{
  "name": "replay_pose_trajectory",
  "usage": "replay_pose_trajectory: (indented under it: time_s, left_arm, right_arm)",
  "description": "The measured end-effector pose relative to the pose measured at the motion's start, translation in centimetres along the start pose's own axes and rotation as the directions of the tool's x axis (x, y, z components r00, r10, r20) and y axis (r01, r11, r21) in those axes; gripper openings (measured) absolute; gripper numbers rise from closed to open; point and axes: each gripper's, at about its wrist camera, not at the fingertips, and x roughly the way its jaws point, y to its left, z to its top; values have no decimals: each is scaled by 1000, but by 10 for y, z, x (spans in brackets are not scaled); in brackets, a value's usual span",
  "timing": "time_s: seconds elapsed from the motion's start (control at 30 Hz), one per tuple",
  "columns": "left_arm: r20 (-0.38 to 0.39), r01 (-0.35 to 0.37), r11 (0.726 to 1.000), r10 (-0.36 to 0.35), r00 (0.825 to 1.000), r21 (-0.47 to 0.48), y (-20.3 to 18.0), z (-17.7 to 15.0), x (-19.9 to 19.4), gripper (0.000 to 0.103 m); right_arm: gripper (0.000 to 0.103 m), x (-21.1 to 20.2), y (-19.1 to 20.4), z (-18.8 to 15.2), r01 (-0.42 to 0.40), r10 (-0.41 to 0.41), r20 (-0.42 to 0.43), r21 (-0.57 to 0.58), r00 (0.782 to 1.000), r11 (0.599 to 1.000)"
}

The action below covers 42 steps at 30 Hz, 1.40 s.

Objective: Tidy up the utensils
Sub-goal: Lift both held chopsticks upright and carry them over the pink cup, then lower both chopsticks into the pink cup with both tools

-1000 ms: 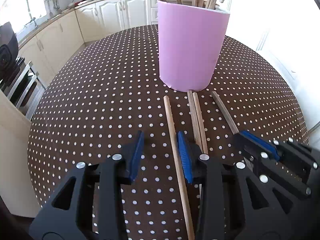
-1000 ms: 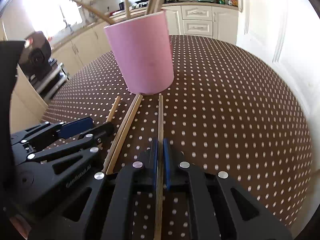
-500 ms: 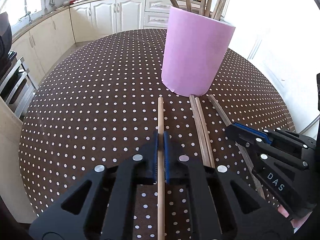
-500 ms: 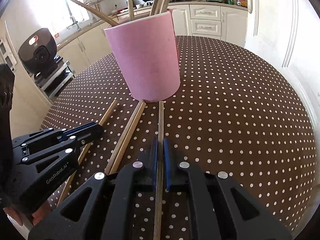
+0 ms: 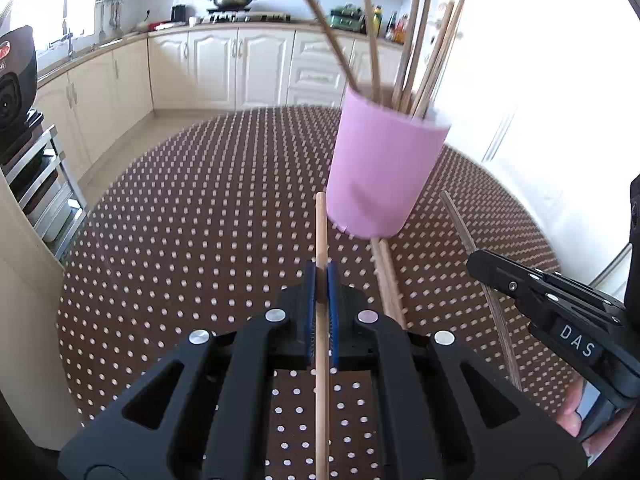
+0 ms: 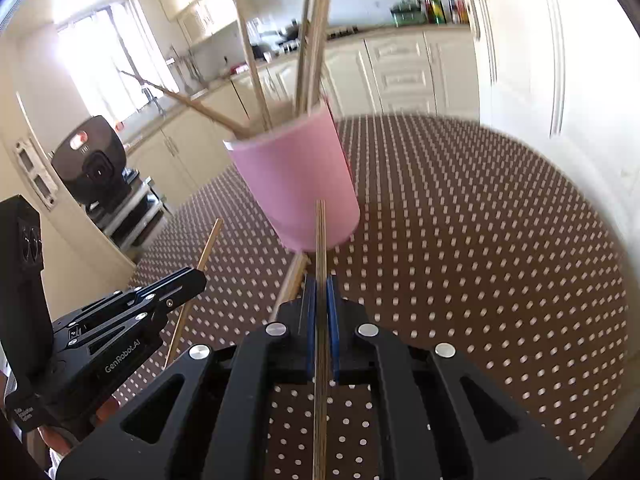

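Pink cup (image 5: pixel 380 176) upright on tabletop, holds several wooden chopsticks (image 5: pixel 416 52). Two chopsticks (image 5: pixel 386 276) lie flat at cup base. Light chopstick (image 5: pixel 321 240) and dark chopstick (image 6: pixel 320 240) each clamped, raised.

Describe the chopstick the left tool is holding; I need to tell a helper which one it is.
Find the pink cup of chopsticks on the dotted brown table. Left of the pair of chopsticks lying at its base is a pale chopstick. Unlike that pair, it is clamped between the left tool's blue pads.
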Motion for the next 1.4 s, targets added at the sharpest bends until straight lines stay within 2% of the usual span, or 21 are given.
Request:
replay_pose_trajectory:
  time_s: [0.13,0.27,0.33,0.6,0.7,0.8,0.87,0.97,1.13,1.2,1.37,1.4]
  left_arm:
    - [70,-2,1000,2,998,12,2,7,-22,6]
    - [97,49,999,-50,994,8,4,15,-39,6]
    - [112,78,997,-79,991,11,0,18,-44,6]
    - [223,66,997,-70,972,25,-10,38,-73,6]
    - [258,73,997,-78,963,26,-14,46,-79,6]
    - [291,83,996,-88,953,28,-17,53,-88,6]
    - [316,88,996,-93,944,32,-18,56,-93,6]
    - [349,93,995,-99,932,35,-22,65,-101,6]
    - [393,100,994,-108,913,41,-29,79,-110,6]
    - [408,106,993,-114,906,44,-32,85,-113,6]
    - [458,86,996,-95,884,40,-39,99,-116,6]
    - [468,76,997,-77,881,23,-40,103,-115,6]
  right_arm:
    - [5,-20,7,10,-21,22,81,-8,997,1000]
    - [5,-35,11,19,-40,43,139,-30,989,999]
    - [5,-44,10,23,-43,48,180,-33,983,999]
    - [5,-70,8,29,-76,74,329,-6,941,997]
    - [5,-82,8,33,-74,63,413,9,909,997]
    - [5,-90,8,36,-81,65,462,15,885,997]
    - [5,-95,11,40,-76,62,505,7,861,997]
    - [5,-102,11,44,-62,51,547,2,836,998]
    - [5,-106,17,55,-15,7,630,8,777,1000]
    - [5,-106,17,58,-32,22,644,3,765,999]
    - [5,-105,18,68,-32,16,713,10,701,999]
    - [4,-104,17,69,-37,9,737,22,676,999]
